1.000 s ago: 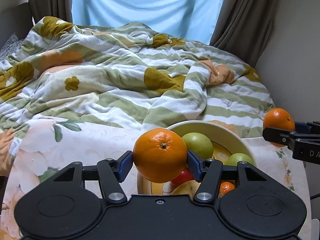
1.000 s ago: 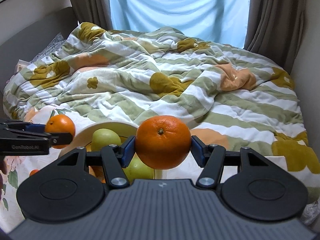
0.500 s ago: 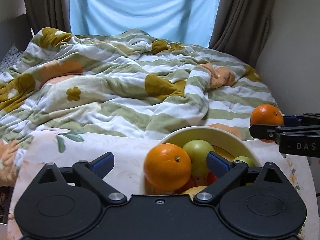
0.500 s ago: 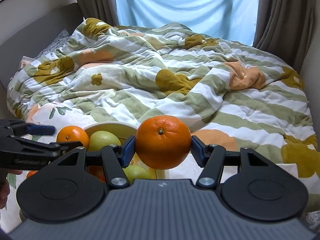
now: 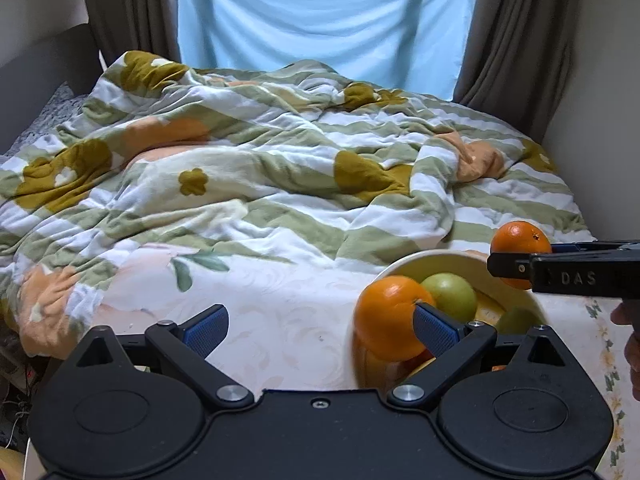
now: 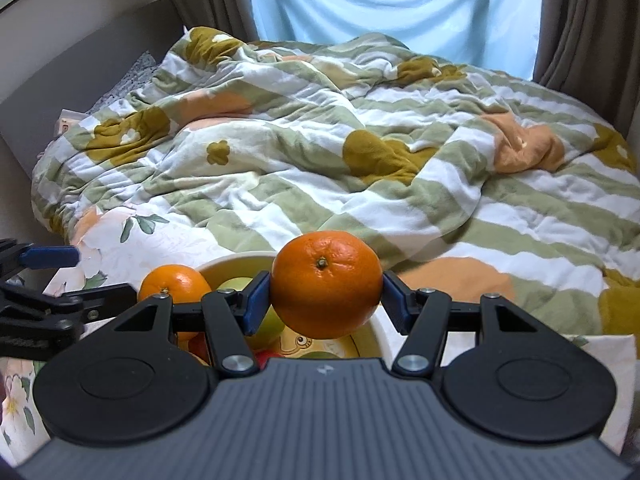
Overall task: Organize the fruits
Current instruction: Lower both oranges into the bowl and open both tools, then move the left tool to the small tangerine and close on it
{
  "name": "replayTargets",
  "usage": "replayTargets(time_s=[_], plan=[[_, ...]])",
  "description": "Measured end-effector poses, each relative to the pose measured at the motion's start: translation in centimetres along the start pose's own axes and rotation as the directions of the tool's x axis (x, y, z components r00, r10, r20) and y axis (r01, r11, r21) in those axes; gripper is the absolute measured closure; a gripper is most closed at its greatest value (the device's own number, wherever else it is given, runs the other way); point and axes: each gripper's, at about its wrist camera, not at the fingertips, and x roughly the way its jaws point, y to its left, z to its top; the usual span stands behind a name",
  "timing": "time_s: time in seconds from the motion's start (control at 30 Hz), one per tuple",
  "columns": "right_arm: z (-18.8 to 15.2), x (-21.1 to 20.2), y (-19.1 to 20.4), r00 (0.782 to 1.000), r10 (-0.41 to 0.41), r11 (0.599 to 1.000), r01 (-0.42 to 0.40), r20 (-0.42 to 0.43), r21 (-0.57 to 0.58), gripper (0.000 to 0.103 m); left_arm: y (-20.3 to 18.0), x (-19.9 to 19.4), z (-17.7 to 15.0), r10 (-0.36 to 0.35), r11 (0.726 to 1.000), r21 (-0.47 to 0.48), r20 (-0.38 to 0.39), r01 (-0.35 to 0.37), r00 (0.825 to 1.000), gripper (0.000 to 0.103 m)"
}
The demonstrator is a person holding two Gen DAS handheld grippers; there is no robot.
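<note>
Readable writing: "DAS" in pale letters is showing on the side of the right gripper (image 5: 520,268) in the left wrist view; nothing else legible.

Right gripper (image 6: 326,298) is clamping a held orange (image 6: 326,284) between its blue pads, jaws narrowed to the fruit's width. The orange is round, no real long axis; its stem dimple is facing the camera, slightly up. It is hanging over the far rim of the bowl (image 6: 240,260), above the bowl's right half. In the left wrist view the same orange (image 5: 520,244) is sitting at the bowl's far-right edge (image 5: 440,256), half hidden by the gripper finger.

Left gripper (image 5: 316,326) is standing with jaws spread wide, holding nothing. Its right pad (image 5: 434,328) is overlapping a second orange (image 5: 390,316) that is resting inside the bowl at the left rim, stem end turned right toward the pad; contact cannot be told. A green apple (image 5: 452,296) is lying just behind it, touching or nearly so. More fruit is lying lower in the bowl, mostly hidden.

The bowl is sitting on a floral cloth (image 5: 260,308) with open cloth to its left. A rumpled striped quilt (image 5: 280,168) is lying just beyond the bowl; curtains (image 5: 320,20) are hanging behind.
</note>
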Motion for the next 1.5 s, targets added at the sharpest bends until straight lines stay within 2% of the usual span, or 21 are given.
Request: replayTargets(time_s=[0.23, 0.53, 0.57, 0.63, 0.67, 0.87, 1.2, 1.4, 1.5], plan=[[-0.7, 1.7, -0.4, 1.0, -0.005, 0.997, 0.006, -0.016, 0.083, 0.029, 0.9, 0.0, -1.2, 0.009, 1.0, -0.019, -0.018, -0.009, 1.0, 0.003], [-1.3, 1.8, -0.1, 1.0, 0.005, 0.997, -0.006, 0.012, 0.08, 0.027, 1.2, -0.8, -2.0, 0.009, 0.999, -0.032, -0.019, -0.01, 1.0, 0.002], [-1.3, 1.6, -0.1, 1.0, 0.012, 0.997, -0.013, 0.022, 0.08, 0.024, 1.2, -1.0, -2.1, 0.01, 0.999, -0.03, -0.017, -0.011, 1.0, 0.002], [-1.2, 1.2, 0.0, 0.999, 0.004, 0.996, -0.007, 0.035, 0.085, 0.012, 1.3, -1.3, -2.3, 0.015, 1.0, -0.026, -0.013, -0.015, 1.0, 0.002], [-1.3, 1.0, -0.1, 0.999, -0.004, 0.996, 0.0, 0.047, 0.091, 0.001, 1.3, -1.4, -2.3, 0.016, 1.0, -0.024, -0.011, -0.017, 1.0, 0.002], [-1.6, 0.0, -0.1, 0.998, -0.027, 0.994, 0.021, 0.058, 0.109, 0.0, 1.3, -2.8, -2.6, 0.017, 1.0, 0.0, 0.007, -0.017, 1.0, 0.002], [-1.6, -4.8, 1.4, 0.992, -0.073, 0.994, 0.065, 0.101, 0.086, 0.0, 1.9, -7.6, -2.7, -0.019, 0.999, 0.028, 0.087, 0.017, 0.996, 0.002], [-2.4, -9.6, 3.5, 0.983, -0.12, 0.991, 0.11, 0.142, 0.081, 0.0, 3.5, -11.4, -3.1, -0.059, 0.997, 0.059, 0.146, 0.051, 0.988, 0.002], [-3.3, -12.1, 4.9, 0.976, -0.148, 0.986, 0.133, 0.16, 0.104, 0.0, 4.5, -12.7, -3.7, -0.097, 0.993, 0.082, 0.151, 0.085, 0.984, 0.002]])
